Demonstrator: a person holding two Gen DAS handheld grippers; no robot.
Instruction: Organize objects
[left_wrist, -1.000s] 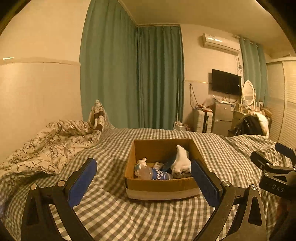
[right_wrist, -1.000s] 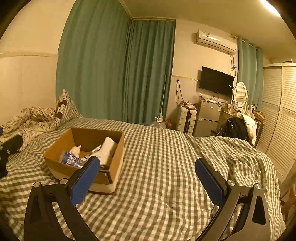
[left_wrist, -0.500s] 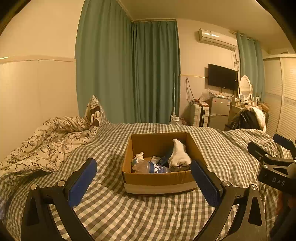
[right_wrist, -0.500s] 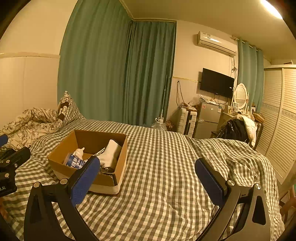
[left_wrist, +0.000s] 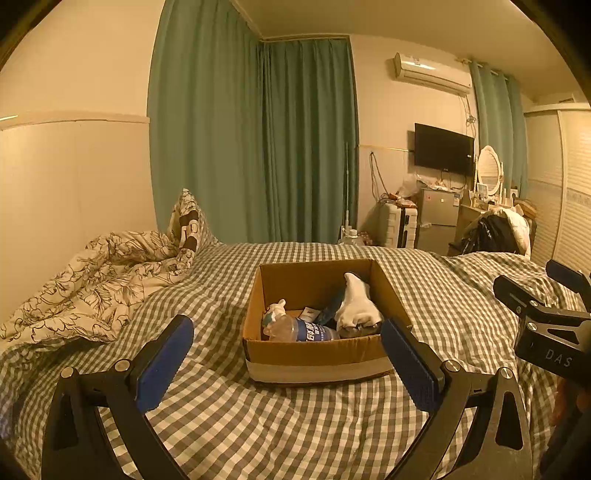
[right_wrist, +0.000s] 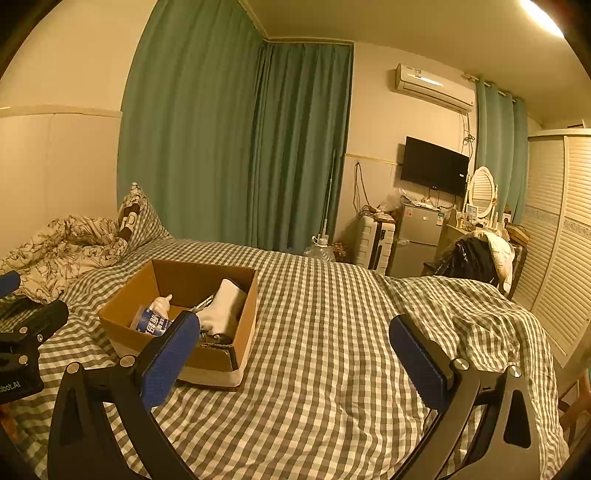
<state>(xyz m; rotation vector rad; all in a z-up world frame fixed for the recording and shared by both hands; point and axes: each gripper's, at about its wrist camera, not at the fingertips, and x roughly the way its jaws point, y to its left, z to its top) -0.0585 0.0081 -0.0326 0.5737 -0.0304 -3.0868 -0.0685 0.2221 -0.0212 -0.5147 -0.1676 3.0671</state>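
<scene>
Both cameras sit a little higher and farther back than a second ago, so more of the inside of the cardboard box (left_wrist: 314, 360) shows; the things in it lie as they did. At far left, a flowered quilt (left_wrist: 96, 284) is bunched against the wall, with a pillow (left_wrist: 186, 225) propped beside it. The left gripper (left_wrist: 286, 363) hovers over the checked bedspread (left_wrist: 229, 424), its blue pads spread wide apart and holding nothing, with the box straight ahead between them. The box rests on the bedspread, open at the top. Inside, a plastic bottle (left_wrist: 303, 329) with a blue label lies on its side at the left, and a white sock (left_wrist: 356, 306) leans on the right wall. The right gripper (right_wrist: 295, 354) is likewise spread wide and empty, to the right of the box. Green curtains (right_wrist: 236, 147) hang behind the bed.
</scene>
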